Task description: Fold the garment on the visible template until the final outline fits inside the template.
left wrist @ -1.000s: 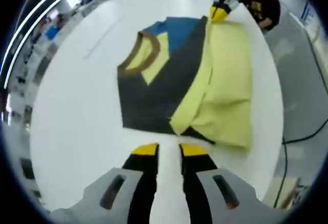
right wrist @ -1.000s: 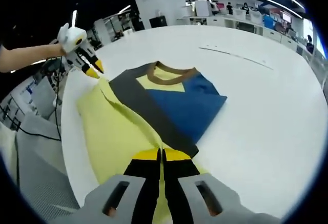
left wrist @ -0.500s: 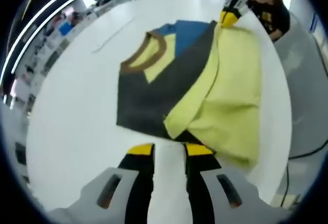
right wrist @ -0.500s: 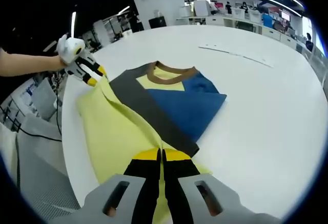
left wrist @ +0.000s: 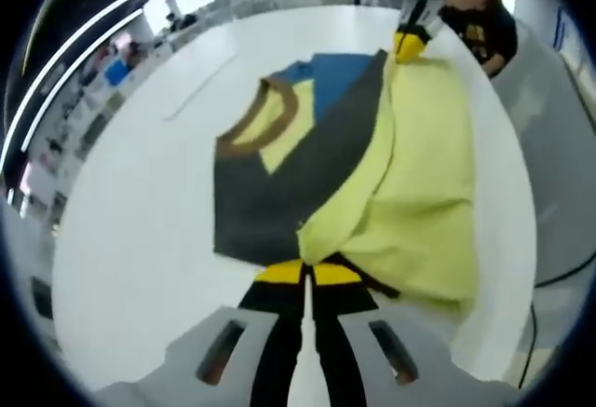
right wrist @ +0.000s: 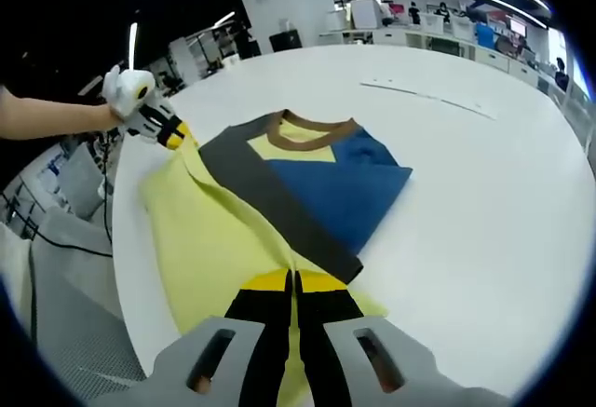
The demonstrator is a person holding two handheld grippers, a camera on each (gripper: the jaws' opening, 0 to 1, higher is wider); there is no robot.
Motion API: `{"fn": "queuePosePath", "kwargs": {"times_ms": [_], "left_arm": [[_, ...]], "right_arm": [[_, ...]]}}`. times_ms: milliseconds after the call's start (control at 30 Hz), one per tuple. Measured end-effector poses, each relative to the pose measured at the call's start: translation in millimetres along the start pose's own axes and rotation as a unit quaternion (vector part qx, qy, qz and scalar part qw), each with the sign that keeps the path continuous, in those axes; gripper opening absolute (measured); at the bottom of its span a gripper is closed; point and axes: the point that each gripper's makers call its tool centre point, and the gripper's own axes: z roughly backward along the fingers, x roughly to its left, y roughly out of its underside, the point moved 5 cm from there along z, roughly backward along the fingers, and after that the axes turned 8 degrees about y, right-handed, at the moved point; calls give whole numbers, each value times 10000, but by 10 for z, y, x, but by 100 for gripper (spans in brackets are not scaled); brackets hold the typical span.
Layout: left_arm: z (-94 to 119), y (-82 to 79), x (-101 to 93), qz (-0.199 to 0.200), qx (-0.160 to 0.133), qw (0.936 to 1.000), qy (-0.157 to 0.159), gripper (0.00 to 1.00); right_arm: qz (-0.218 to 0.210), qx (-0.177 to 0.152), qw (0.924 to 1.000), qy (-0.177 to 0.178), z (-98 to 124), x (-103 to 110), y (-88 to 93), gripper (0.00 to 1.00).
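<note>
Colour-block T-shirt (left wrist: 345,165) lies partly folded on the round white table (left wrist: 140,221), its yellow panel turned over the dark grey, blue and brown-collared front. Left gripper (left wrist: 308,273) has its jaws pressed together on the near yellow fold edge. Right gripper (right wrist: 294,281) is likewise clamped on the yellow hem at the opposite end. Bare tabletop spreads wide beyond the blue side; the yellow side lies close to the table's edge.
</note>
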Motion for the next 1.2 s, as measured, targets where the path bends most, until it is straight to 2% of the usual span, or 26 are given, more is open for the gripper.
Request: {"fn": "queuePosePath", "kwargs": {"times_ms": [200,333,433,500,567,600,667,733,800,967,1133,1200], "left_arm": [[85,-35,-5,-228,-107,9997,58,0],[235,-107,-88,-793,-53,9966,198,0],[332,-151,-130,-783,-91,9966,226,0],[349,-146,-135,-784,-21,9967,210,0],[322,-49,-163,-620,261,9974,240,0],[305,-23,-163,-661,328,9971,189,0],[264,-18,-195,-842,266,9960,152,8],[224,-88,-218,-926,-23,9957,95,20],[195,-97,-210,-1039,-59,9946,46,24],[131,-63,-106,-973,-31,9952,-5,8],[99,-68,11,-910,-186,9957,-50,8],[100,-77,8,-932,-197,9955,-34,5]], "right_arm": [[-3,-7,10000,0,12,0,4,2],[-7,-27,10000,-12,21,3,16,2],[-7,-37,10000,-22,24,18,25,2],[-19,-39,10000,-30,24,25,30,2],[-12,-40,10000,-30,26,27,30,2],[-20,-41,10000,-26,27,24,29,2],[-30,-49,10000,-23,27,21,24,2],[-25,-48,10000,-30,25,20,26,2],[-28,-41,10000,-29,24,18,30,2],[-35,-36,10000,-28,19,12,24,2],[-59,-30,10000,-28,17,10,28,2],[-60,-34,10000,-26,19,10,26,2]]}}
